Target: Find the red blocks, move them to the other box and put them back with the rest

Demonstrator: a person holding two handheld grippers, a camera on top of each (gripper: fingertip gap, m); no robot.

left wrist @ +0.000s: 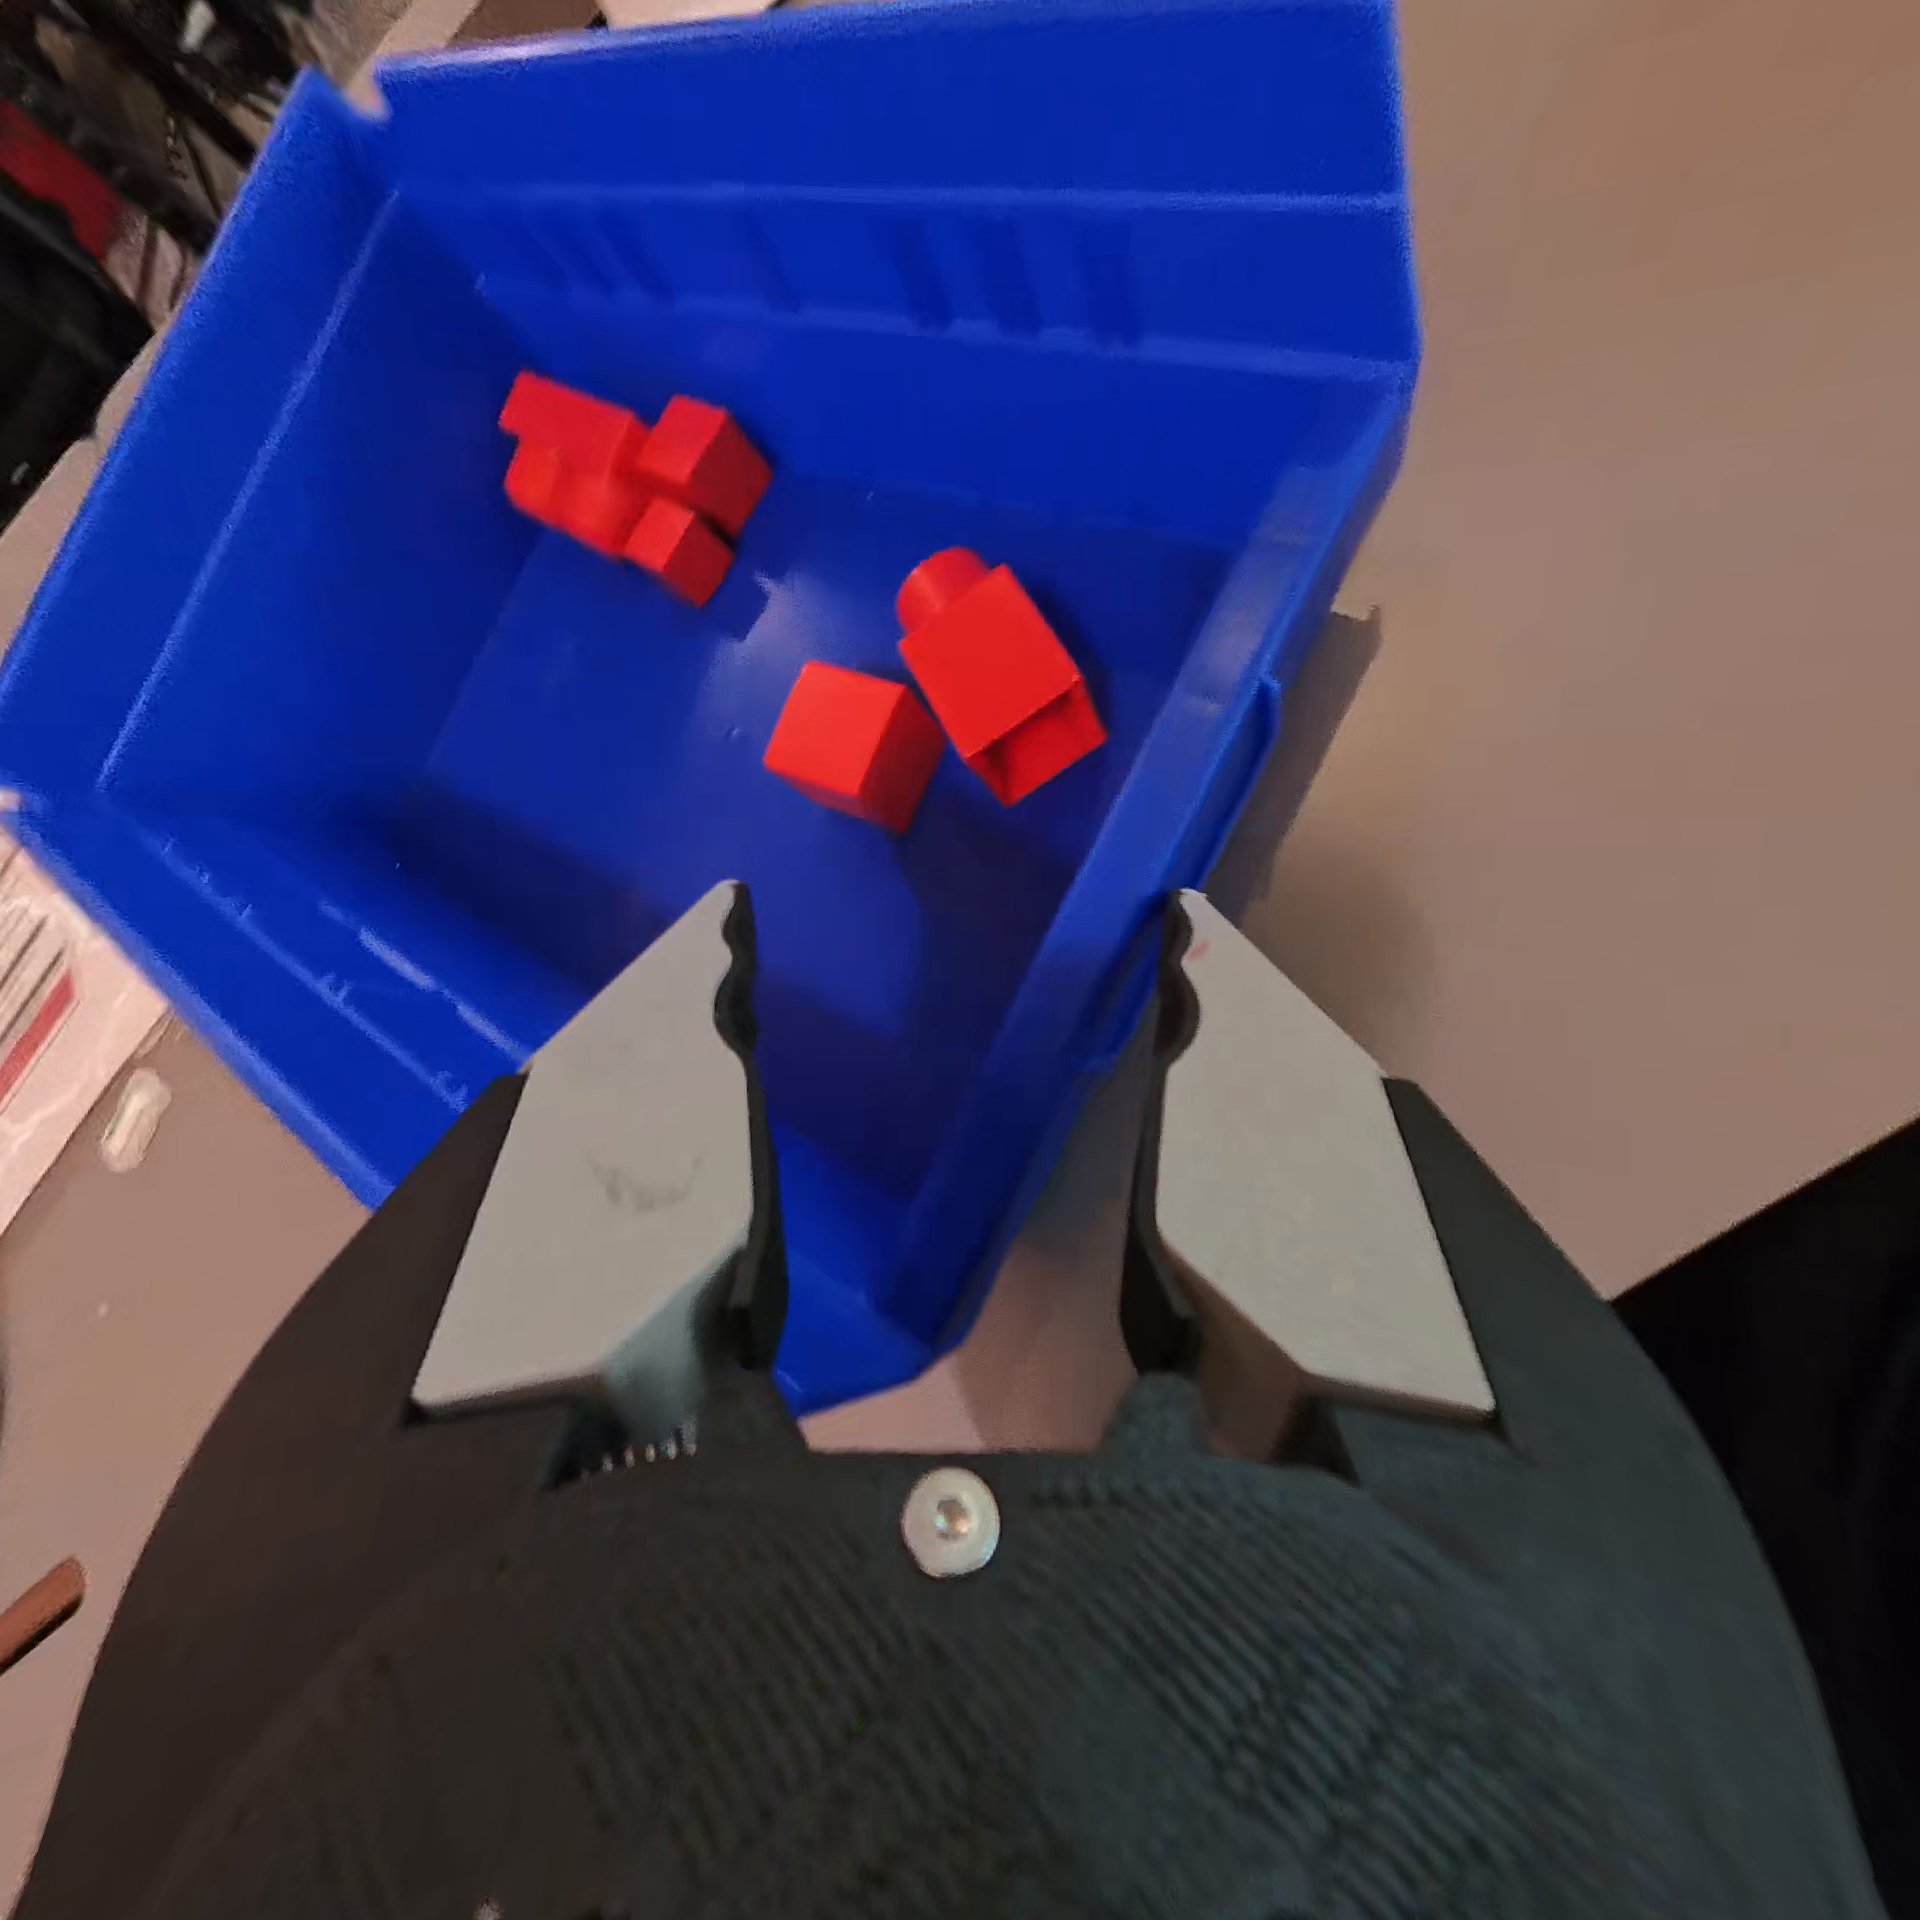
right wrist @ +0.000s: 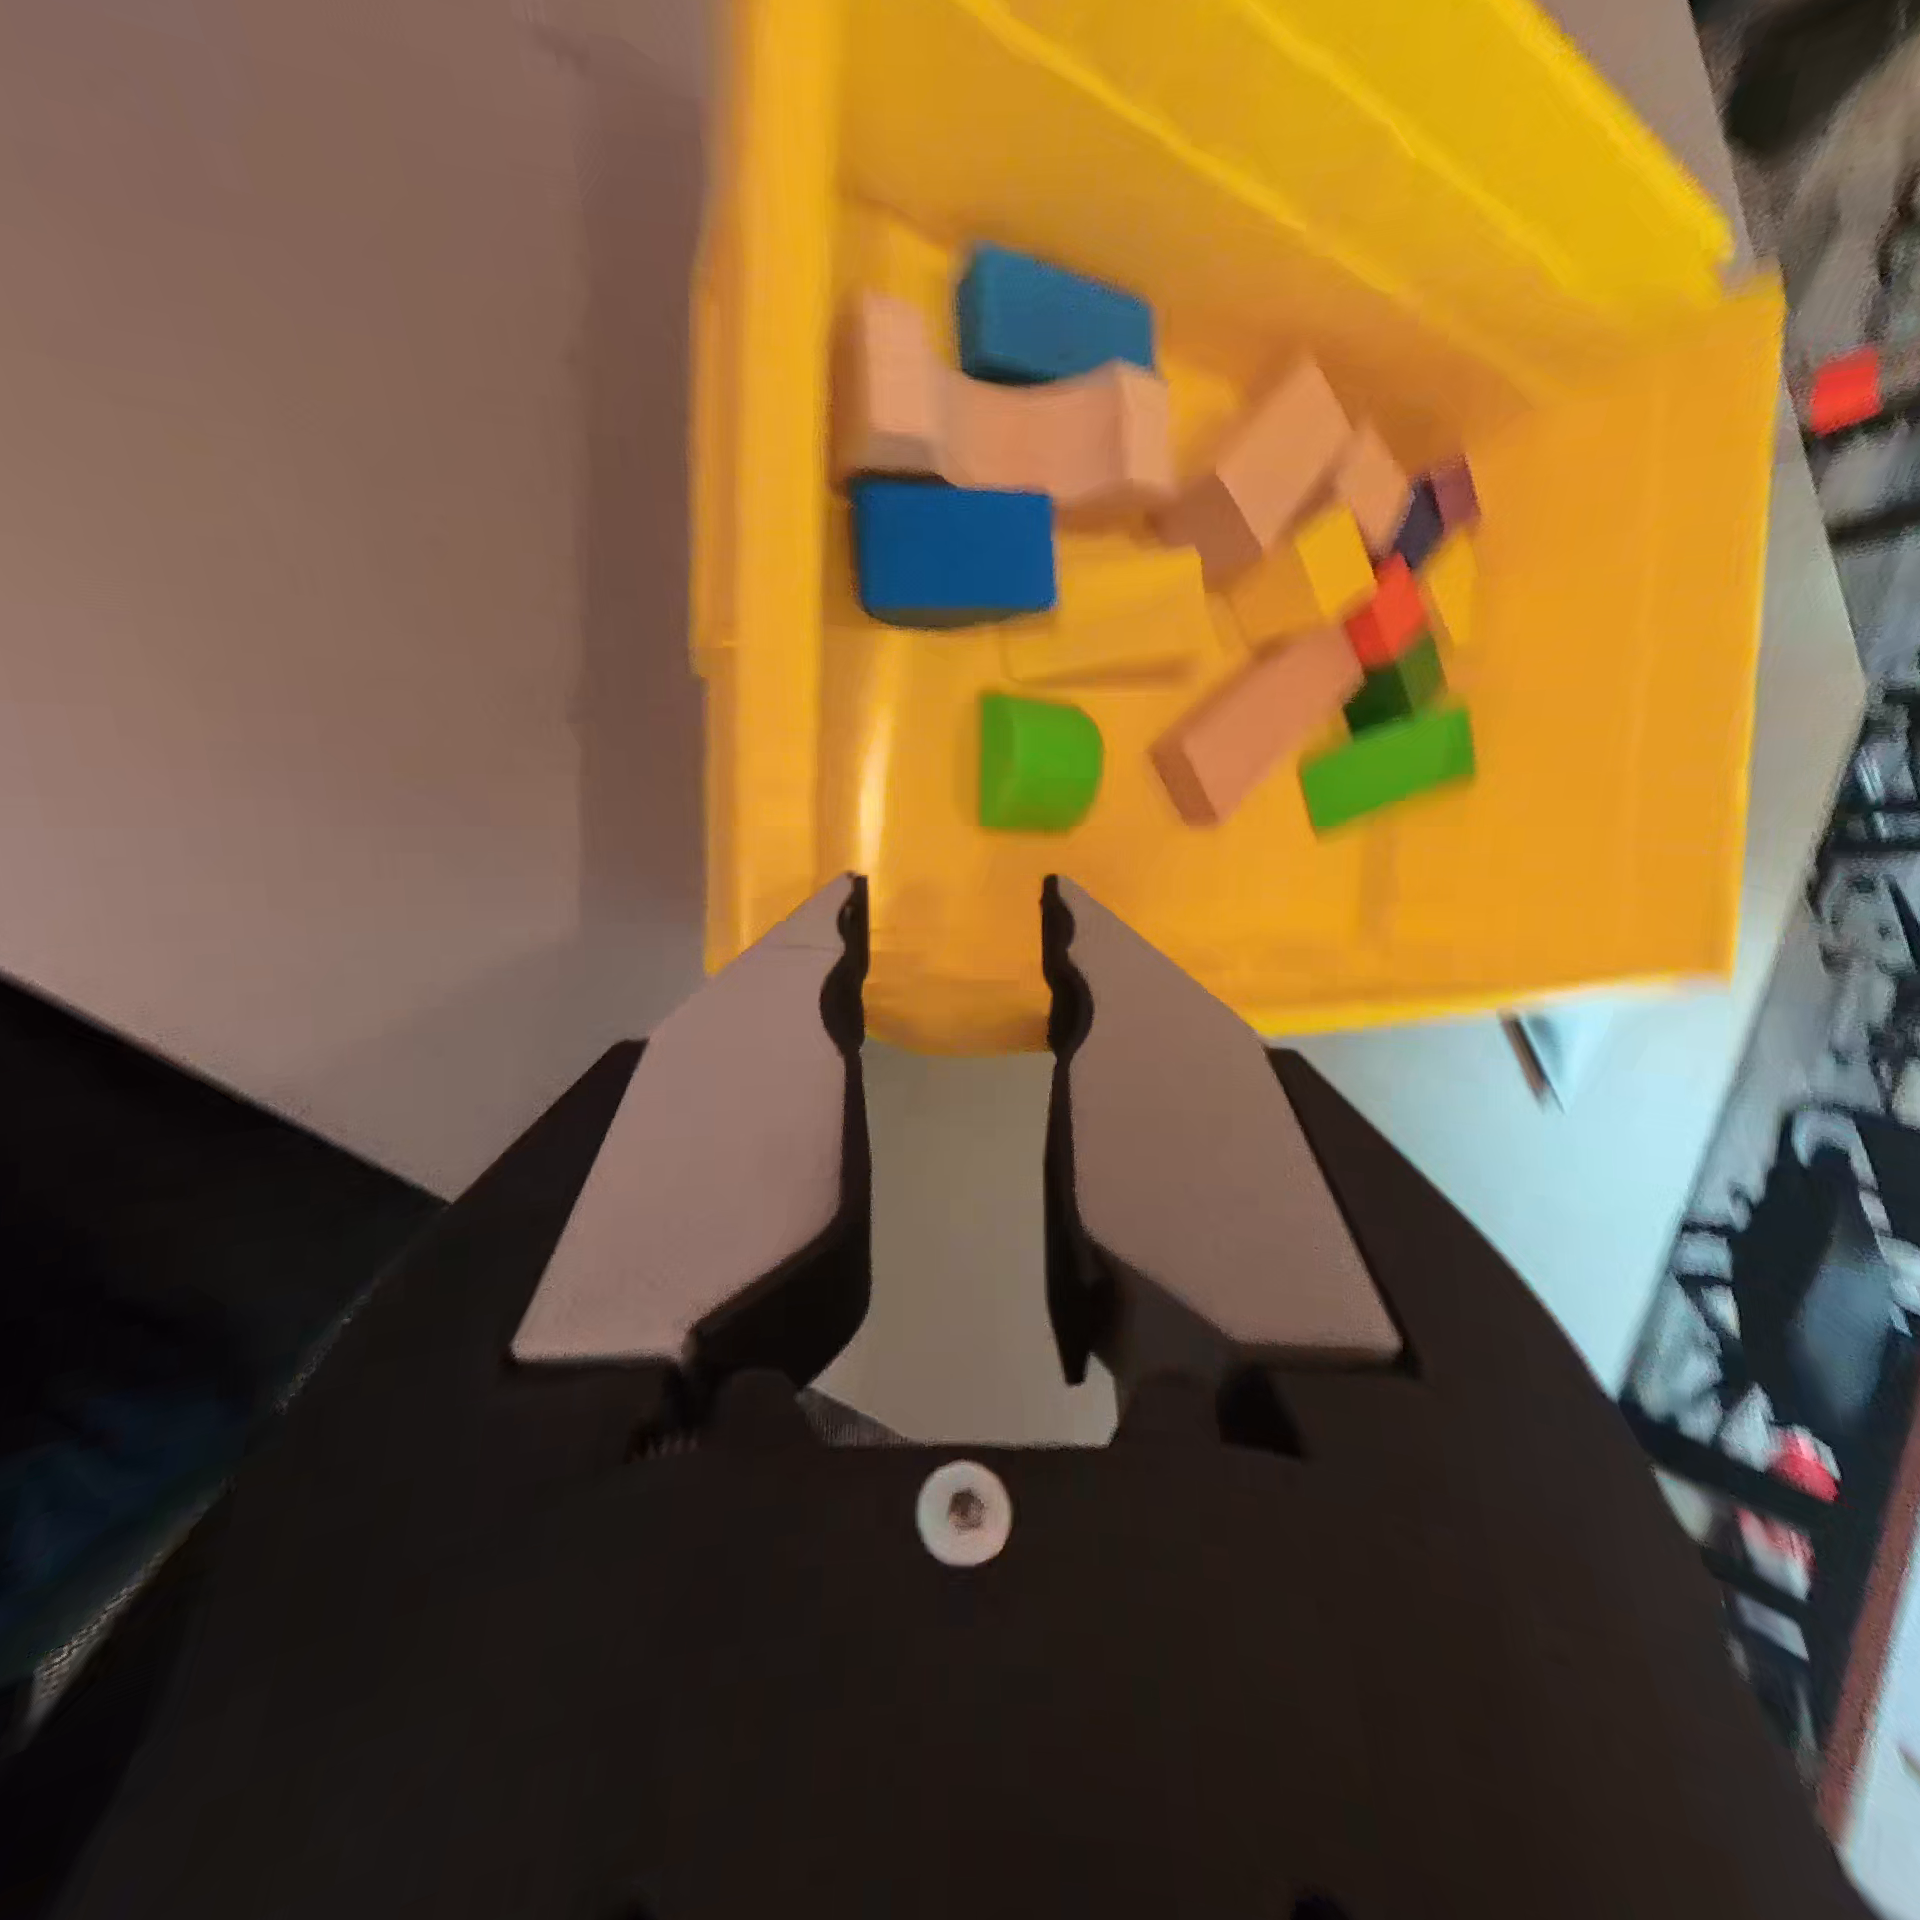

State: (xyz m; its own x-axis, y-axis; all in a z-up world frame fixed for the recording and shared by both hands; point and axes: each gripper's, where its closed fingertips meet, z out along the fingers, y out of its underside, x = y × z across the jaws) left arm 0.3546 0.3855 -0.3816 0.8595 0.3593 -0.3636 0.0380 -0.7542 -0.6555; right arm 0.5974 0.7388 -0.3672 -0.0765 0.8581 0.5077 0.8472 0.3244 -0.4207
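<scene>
In the left wrist view, several red blocks lie in a blue box (left wrist: 312, 520): a cluster (left wrist: 623, 478) at the back left, a cube (left wrist: 847, 743) and a longer block with a round peg (left wrist: 997, 675) near the right wall. My left gripper (left wrist: 956, 935) is wide open and empty above the box's near right corner. In the right wrist view, a yellow box (right wrist: 1621, 727) holds blue (right wrist: 951, 551), green (right wrist: 1039, 764), plain wooden (right wrist: 1049, 426) and one orange-red block (right wrist: 1387, 618). My right gripper (right wrist: 951, 904) is partly open and empty over the yellow box's near corner.
Both boxes stand on a pale table (left wrist: 1662, 416). Papers (left wrist: 42, 997) lie left of the blue box. Dark clutter (right wrist: 1849, 1143) lies beyond the table's right edge. The right view is blurred by motion.
</scene>
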